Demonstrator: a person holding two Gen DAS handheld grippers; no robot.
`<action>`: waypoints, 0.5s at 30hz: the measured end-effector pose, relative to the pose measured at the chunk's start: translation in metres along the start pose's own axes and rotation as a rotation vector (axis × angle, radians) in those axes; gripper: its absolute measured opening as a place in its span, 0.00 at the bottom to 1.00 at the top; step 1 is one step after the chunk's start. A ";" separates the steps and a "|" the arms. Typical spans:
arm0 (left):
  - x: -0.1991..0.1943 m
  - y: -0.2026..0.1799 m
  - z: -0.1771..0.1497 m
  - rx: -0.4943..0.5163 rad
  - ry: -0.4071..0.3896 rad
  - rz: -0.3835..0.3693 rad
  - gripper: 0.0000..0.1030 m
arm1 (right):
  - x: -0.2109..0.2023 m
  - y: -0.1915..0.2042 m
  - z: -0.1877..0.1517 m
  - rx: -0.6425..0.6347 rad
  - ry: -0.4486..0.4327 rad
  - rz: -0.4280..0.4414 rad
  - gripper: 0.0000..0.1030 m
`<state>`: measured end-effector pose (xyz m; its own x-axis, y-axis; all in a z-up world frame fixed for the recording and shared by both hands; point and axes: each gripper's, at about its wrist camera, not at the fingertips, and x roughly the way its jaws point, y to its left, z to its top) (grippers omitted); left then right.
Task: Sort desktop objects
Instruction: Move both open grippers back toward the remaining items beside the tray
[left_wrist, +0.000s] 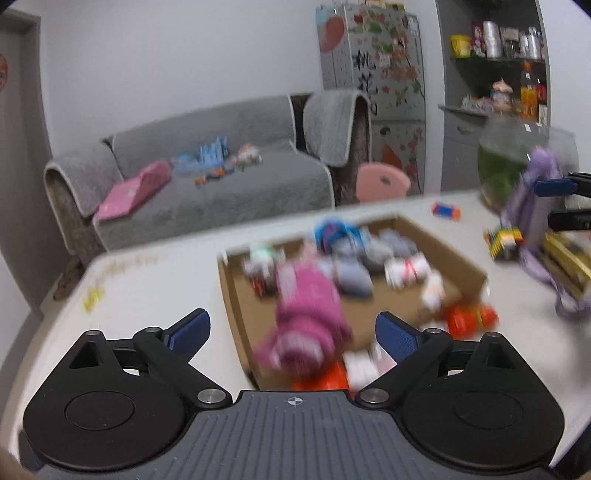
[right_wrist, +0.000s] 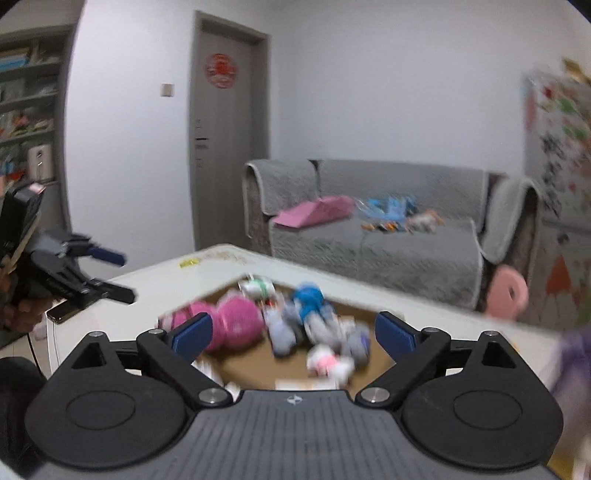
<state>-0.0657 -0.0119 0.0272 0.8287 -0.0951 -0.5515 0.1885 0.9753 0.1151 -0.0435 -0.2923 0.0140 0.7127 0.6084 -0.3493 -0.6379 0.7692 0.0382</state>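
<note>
A shallow cardboard box (left_wrist: 469, 264) lies on the white table and holds several small toys: a pink plush (left_wrist: 308, 314), grey and blue plush toys (left_wrist: 351, 275) and white figures. My left gripper (left_wrist: 293, 330) is open and empty, above the box's near edge. My right gripper (right_wrist: 293, 332) is open and empty, above the same box (right_wrist: 388, 360), where the pink plush (right_wrist: 236, 325) and a blue toy (right_wrist: 308, 297) show. Each gripper appears in the other's view, the right one (left_wrist: 565, 203) and the left one (right_wrist: 110, 275), both open. All is motion-blurred.
Orange toys (left_wrist: 469, 319) lie outside the box's near corner. A purple bag (left_wrist: 539, 206), a yellow-green toy (left_wrist: 504, 236), a small blue-orange toy (left_wrist: 447, 211) and a glass fishbowl (left_wrist: 517, 162) stand at the table's right. A grey sofa (left_wrist: 229, 184) and a pink chair (left_wrist: 382, 181) lie beyond.
</note>
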 end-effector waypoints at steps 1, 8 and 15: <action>0.004 -0.002 -0.009 -0.003 0.019 0.004 0.95 | -0.001 -0.002 -0.010 0.025 -0.001 -0.015 0.91; 0.039 -0.009 -0.037 -0.075 0.123 0.008 0.95 | 0.029 0.011 -0.054 0.223 0.068 -0.109 0.98; 0.051 -0.001 -0.047 -0.158 0.148 0.047 0.95 | 0.055 0.030 -0.073 0.225 0.132 -0.168 0.99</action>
<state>-0.0484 -0.0080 -0.0394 0.7460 -0.0300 -0.6653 0.0569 0.9982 0.0189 -0.0448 -0.2495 -0.0722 0.7489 0.4501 -0.4864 -0.4235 0.8896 0.1712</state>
